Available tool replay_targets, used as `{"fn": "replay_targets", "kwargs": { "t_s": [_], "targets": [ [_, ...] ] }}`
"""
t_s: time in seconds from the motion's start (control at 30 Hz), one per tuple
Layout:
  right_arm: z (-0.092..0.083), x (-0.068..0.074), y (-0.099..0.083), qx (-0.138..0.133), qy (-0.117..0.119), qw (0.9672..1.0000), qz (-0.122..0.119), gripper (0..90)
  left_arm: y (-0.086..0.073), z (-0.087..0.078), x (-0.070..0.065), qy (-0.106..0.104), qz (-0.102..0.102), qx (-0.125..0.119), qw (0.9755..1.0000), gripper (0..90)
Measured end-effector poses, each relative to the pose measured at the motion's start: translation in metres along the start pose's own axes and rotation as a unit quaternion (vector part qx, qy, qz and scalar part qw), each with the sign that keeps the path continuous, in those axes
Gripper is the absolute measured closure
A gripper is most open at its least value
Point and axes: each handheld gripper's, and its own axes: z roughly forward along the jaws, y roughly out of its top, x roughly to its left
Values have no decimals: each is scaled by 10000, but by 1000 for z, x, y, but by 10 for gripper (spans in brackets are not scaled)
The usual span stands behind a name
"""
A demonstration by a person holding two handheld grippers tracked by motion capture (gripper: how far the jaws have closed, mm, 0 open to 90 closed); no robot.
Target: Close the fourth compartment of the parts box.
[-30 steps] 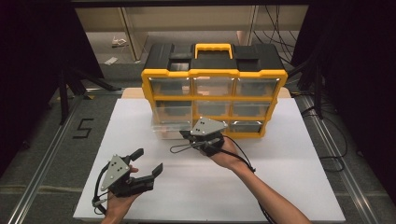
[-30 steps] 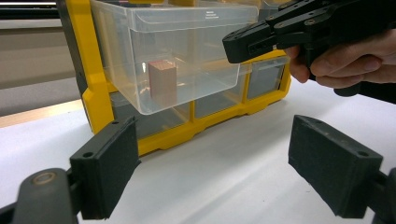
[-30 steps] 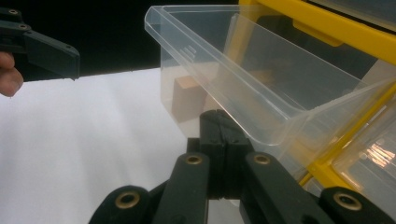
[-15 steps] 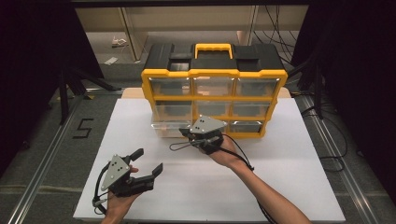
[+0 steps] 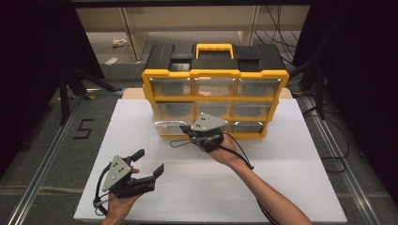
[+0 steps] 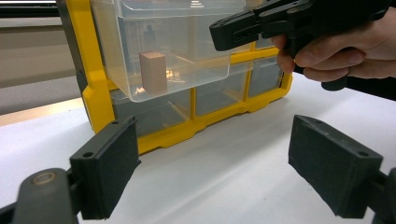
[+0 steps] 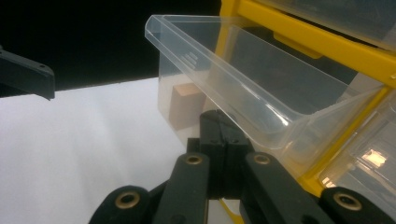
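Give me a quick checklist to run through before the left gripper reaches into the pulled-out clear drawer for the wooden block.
1. Clear plastic drawer pulled out of the yellow and black organiser cabinet: ok.
2. Small wooden block visible inside the drawer: ok.
3. Right gripper shut at the drawer's front: ok; whether it grips the edge: cannot tell.
4. Left gripper open, fingers apart: ok.
5. White table top between left gripper and drawer free of clutter: ok.

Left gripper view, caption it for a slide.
Open left tool faces a pulled-out clear drawer holding a wooden block.
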Motion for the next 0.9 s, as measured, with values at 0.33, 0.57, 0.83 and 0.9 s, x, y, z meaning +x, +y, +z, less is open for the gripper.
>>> {"fn": "replay_targets", "kwargs": {
  "t_s": [0.33,0.57,0.83,0.9],
  "targets": [
    [4,-2,0,-49,-116,9999,33,900,0,0,0,12,0,-7,10000,159],
    [6,-3,0,-60,-132,9999,53,900,0,-1,0,17,0,-14,10000,160],
    [10,-6,1,-56,-193,9998,67,900,0,-1,0,33,6,-14,10000,160],
    [10,-7,2,-54,-198,9998,64,900,0,-1,1,31,16,-10,10000,160]
  ]
}}
